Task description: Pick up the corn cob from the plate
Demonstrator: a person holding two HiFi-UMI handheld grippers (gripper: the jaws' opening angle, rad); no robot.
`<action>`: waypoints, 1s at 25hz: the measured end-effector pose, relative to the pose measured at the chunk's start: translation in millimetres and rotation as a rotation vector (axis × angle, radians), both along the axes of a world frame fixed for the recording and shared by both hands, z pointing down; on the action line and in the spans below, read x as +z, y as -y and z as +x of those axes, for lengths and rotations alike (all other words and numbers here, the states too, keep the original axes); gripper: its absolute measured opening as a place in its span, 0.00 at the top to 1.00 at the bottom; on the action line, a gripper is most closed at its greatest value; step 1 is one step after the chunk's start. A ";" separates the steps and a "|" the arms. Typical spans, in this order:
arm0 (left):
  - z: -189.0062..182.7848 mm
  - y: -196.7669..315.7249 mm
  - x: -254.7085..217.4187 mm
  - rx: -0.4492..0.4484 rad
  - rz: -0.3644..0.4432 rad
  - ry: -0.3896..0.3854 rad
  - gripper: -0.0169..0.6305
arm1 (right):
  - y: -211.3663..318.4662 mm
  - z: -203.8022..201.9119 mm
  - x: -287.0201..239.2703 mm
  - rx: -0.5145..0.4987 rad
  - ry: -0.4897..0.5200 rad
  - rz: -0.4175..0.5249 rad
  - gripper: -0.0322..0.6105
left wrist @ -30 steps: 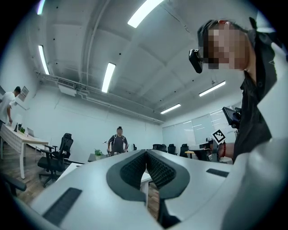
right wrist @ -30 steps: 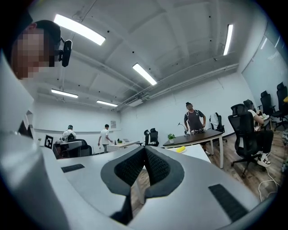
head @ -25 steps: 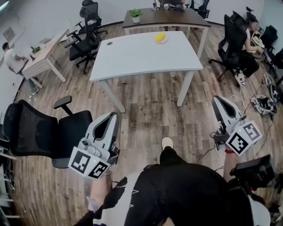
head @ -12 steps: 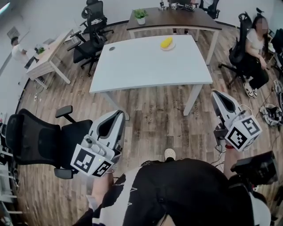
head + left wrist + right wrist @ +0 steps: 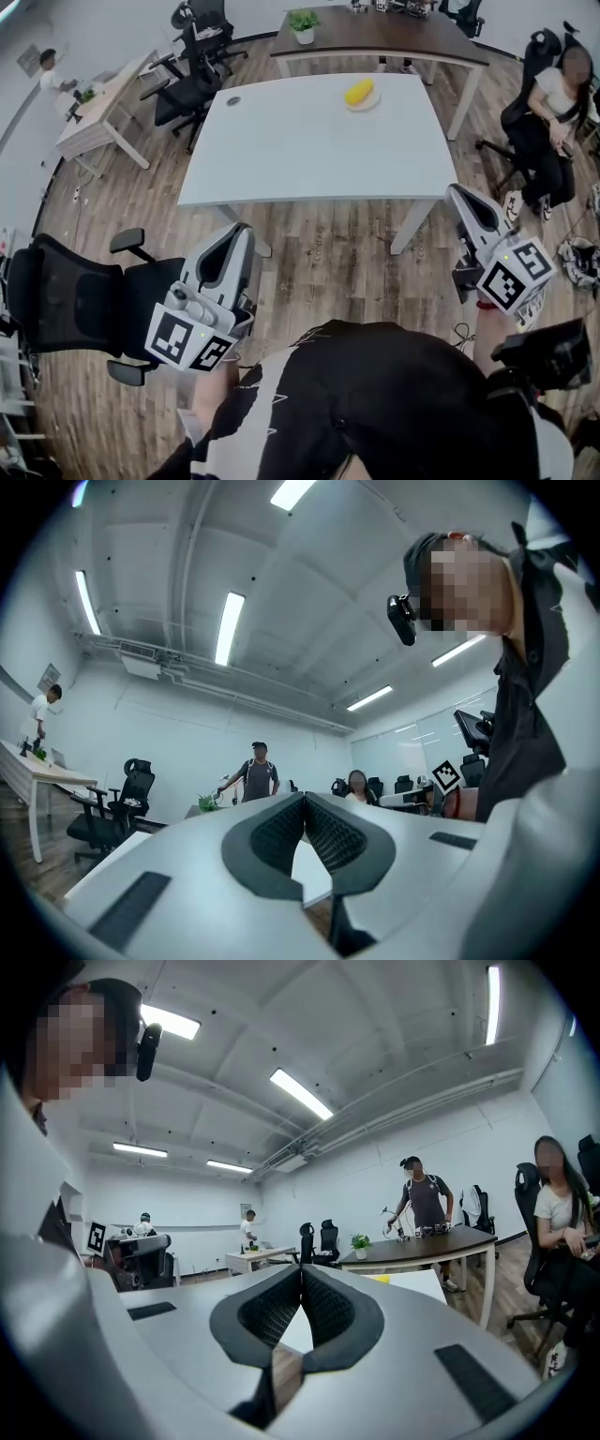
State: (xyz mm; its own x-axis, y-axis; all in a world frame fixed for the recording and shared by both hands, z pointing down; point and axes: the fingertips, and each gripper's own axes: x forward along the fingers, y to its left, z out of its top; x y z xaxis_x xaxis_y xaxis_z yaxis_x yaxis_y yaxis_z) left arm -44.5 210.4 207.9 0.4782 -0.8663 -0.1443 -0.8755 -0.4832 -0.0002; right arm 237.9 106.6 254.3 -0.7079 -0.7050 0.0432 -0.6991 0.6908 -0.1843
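Clearly, the left tongs [image 5: 238, 232] and the right tongs [image 5: 459, 195] are both pressing fully together, holding nothing, well apart from the white rectangular surface [image 5: 309, 141]. Reaching like this, they are risking to push the short yellow corn cob [image 5: 359, 91] off its small pale plate [image 5: 366, 104]. The cob is lying at the far right part, looking round and smooth, probably rolling easily.

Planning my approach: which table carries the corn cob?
The white table, the nearest one; the corn cob sits on its far right part. The dark brown table behind holds a potted plant instead.
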 end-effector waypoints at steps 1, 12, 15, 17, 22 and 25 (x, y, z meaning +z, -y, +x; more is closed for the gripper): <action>0.2 4.5 0.8 0.003 -0.001 -0.016 0.95 | 6.3 0.7 4.2 0.000 0.003 -0.012 0.93; -1.9 62.7 7.9 0.046 -0.024 0.001 0.95 | 55.6 -3.0 28.6 0.026 0.011 -0.085 0.93; -5.7 97.9 16.1 0.064 -0.043 0.001 0.95 | 81.6 -2.0 34.0 0.056 0.014 -0.096 0.93; -10.3 122.2 18.1 0.084 -0.049 -0.003 0.95 | 100.1 -5.1 35.3 0.076 0.014 -0.103 0.93; -32.1 178.3 18.3 0.125 -0.063 -0.016 0.95 | 146.4 -32.6 34.0 0.094 -0.010 -0.113 0.93; -51.3 210.8 22.0 0.145 -0.083 -0.020 0.95 | 174.3 -54.1 35.7 0.106 -0.017 -0.117 0.93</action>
State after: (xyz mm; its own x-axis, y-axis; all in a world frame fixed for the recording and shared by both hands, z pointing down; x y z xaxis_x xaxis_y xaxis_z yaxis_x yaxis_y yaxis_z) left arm -95.8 -0.3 230.0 0.5967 -0.7979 -0.0858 -0.7961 -0.6020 0.0619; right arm 183.8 -67.7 290.0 -0.6283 -0.7652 0.1405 -0.7707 0.5874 -0.2470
